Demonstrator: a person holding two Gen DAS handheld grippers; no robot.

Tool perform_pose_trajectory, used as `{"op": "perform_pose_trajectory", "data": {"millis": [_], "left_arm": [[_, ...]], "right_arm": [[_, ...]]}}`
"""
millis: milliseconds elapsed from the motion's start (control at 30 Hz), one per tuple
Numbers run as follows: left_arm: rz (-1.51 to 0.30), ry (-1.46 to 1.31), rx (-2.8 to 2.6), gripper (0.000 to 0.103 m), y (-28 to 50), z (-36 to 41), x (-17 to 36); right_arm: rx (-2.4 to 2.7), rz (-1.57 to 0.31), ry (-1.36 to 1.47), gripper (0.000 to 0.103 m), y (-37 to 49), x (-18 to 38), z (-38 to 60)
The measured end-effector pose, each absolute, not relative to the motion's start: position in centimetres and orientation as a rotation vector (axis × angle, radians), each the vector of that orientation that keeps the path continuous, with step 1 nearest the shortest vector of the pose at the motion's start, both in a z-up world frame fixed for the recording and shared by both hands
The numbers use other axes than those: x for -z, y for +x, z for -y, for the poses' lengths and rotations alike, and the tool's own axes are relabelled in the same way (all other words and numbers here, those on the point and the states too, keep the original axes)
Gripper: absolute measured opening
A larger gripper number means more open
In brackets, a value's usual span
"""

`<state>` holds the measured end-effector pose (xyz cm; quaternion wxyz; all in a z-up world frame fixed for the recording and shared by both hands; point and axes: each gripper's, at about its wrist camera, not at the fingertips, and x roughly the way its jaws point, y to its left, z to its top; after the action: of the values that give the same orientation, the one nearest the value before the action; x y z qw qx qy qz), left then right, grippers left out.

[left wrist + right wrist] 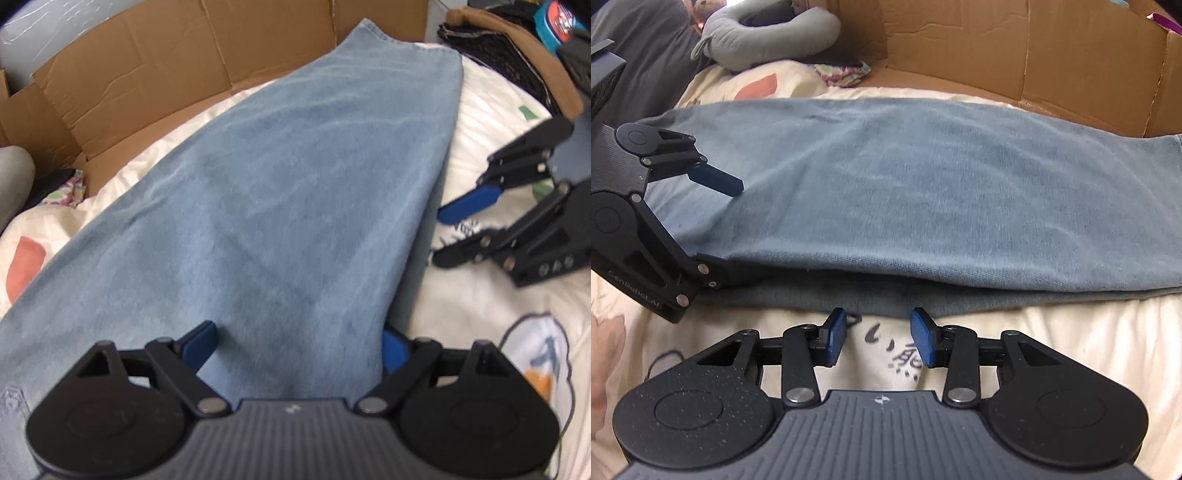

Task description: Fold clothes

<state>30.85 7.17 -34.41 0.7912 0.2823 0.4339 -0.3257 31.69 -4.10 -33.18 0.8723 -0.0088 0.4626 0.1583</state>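
Folding step: a pair of light blue denim jeans [905,192] lies lengthways on a cream printed duvet [1071,343], apparently already doubled leg on leg; I judge the crosswise fold to be the step in hand, not yet begun
Garment place: the jeans stretch across the bed in front of a flattened brown cardboard box [1015,48], one end reaching toward it; in the right wrist view the near long edge shows two stacked layers, the lower one peeking out beneath the upper
Left gripper [299,349]: jaws spread wide across one end of the jeans, one blue pad resting on top of the cloth and the other at or under its side edge; the pads do not press together, so nothing is clamped
Right gripper [878,338]: jaws partly apart, hovering over bare duvet just beside the near edge of the jeans, with no cloth between the pads
Spacing: the two tools sit on the same long side of the garment, near each other but not touching
Next move needs: the right gripper should go forward until both layers of the edge sit between its pads, then close; the left should close on its end likewise, so that both can lift together
Risk: catching only the top layer would pull the legs apart and spoil the fold
Surroundings: a grey curved pillow [768,33] and a heap of dark and brown clothes [509,55] lie well clear
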Motion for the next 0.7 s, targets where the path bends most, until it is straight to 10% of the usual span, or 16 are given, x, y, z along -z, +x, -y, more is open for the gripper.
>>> {"op": "perform_pose_trajectory", "data": {"millis": [700], "left_arm": [[-0.925, 0.598, 0.488, 0.094, 26.3, -13.7, 32.7]], "right_arm": [[-0.424, -0.957, 0.004, 0.045, 30.1, 32.1, 4.7]]}}
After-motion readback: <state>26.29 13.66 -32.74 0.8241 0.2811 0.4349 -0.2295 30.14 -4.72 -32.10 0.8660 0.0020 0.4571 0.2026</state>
